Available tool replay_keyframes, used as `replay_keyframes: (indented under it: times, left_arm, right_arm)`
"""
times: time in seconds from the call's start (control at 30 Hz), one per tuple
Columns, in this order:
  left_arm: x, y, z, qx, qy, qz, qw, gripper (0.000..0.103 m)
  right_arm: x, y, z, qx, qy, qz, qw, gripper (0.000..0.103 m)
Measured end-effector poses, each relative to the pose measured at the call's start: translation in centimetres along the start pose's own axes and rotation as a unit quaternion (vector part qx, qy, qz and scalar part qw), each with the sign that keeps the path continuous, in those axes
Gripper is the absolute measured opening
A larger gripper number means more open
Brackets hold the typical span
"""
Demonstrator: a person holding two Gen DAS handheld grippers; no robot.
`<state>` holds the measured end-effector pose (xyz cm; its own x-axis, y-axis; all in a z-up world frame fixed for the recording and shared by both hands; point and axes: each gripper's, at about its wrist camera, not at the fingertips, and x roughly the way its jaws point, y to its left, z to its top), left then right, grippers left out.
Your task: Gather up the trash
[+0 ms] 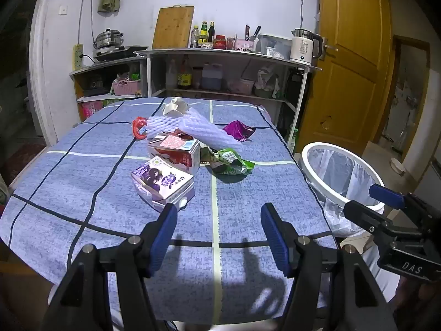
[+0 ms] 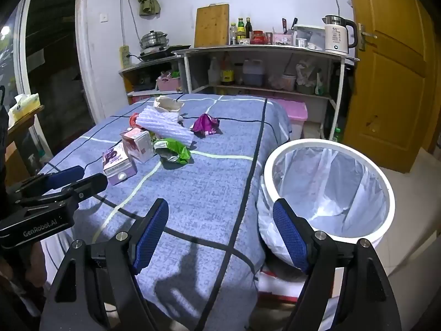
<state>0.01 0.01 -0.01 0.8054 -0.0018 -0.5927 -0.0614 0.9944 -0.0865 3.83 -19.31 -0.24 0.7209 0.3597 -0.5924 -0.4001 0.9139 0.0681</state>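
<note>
Two claws, left claw (image 1: 219, 237) and right claw (image 2: 220, 234), jaws wide apart and empty, poised over the near table (image 1: 82, 193) edge; trash heap, purple carton (image 1: 162, 183) nearest, mid-table; lined bin (image 2: 328, 184) just beside the table's right edge, handy for drops.

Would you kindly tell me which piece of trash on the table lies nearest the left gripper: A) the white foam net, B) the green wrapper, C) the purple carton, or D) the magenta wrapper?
C: in the left wrist view the purple carton lies just beyond the open left gripper, while the other trash sits farther back on the table.
</note>
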Motion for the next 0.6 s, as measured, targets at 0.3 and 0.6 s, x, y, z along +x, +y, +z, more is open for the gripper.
replay_keyframes:
  times: [0.3,0.6]
  left_arm:
    - [-0.02,0.0,-0.01,-0.001,-0.004,-0.001,1.0,0.065]
    - [-0.02,0.0,-0.01,-0.002,-0.005,-0.002,1.0,0.065]
  right_arm:
    - [-0.25,0.01,0.0,-0.001,-0.001,-0.002,1.0,0.078]
    - [-0.29,0.04,-0.06,-0.002,0.0,-0.002,1.0,0.078]
